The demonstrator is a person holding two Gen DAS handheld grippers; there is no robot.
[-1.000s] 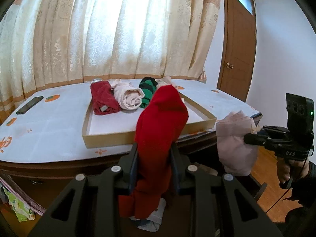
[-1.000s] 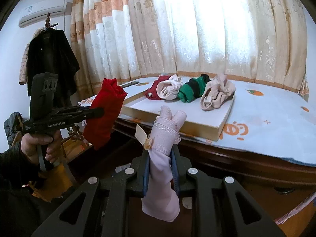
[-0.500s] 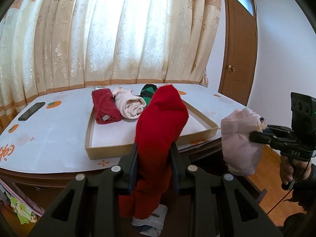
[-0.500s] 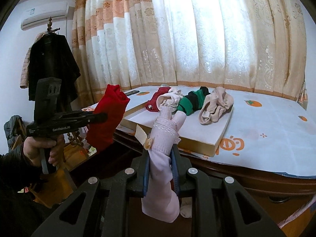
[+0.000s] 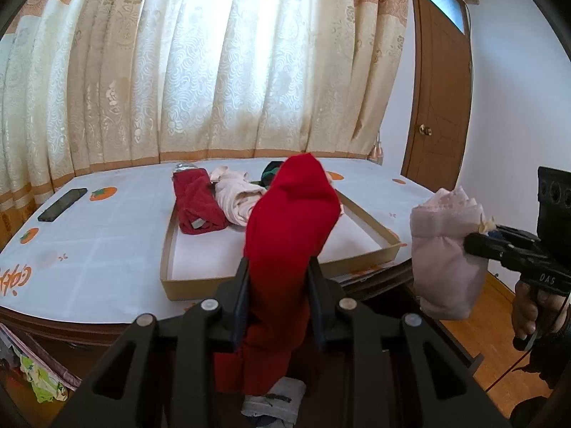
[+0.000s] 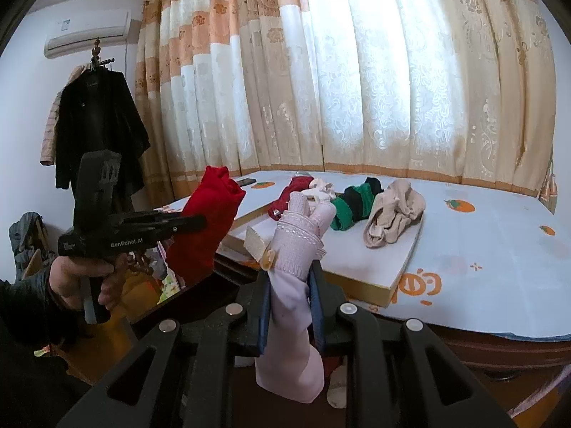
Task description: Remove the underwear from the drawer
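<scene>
Left gripper (image 5: 276, 287) was clamped on a red rolled underwear (image 5: 289, 235), lower centre of the left wrist frame; the roll stuck up above the jaws and hung down below them. Same pair seen at left-centre of the right wrist frame: left gripper (image 6: 201, 221) side-on, held by a hand (image 6: 80, 281).

Right gripper (image 6: 289, 306) was clamped on a pale pink rolled underwear (image 6: 298, 246), lower centre of its own frame, with a beige tag (image 6: 257, 246) poking out to the left of the roll. In the left wrist view the right gripper (image 5: 471, 240) sat at the right edge, pink roll bulging out left of its tips.

Both rolls were held in the air in front of the table's near edge, not touching it.

Mid-frame on the white-covered table (image 5: 107, 249) lay a shallow cardboard tray (image 5: 167, 249). Along its far end sat a dark red roll (image 5: 196, 201), a cream roll (image 5: 237, 196), a green-and-black roll (image 6: 353, 203) and a beige bundle (image 6: 392, 210). A phone (image 5: 62, 205) lay on the table at left. Curtains (image 5: 214, 71) filled the top of the frame.
</scene>
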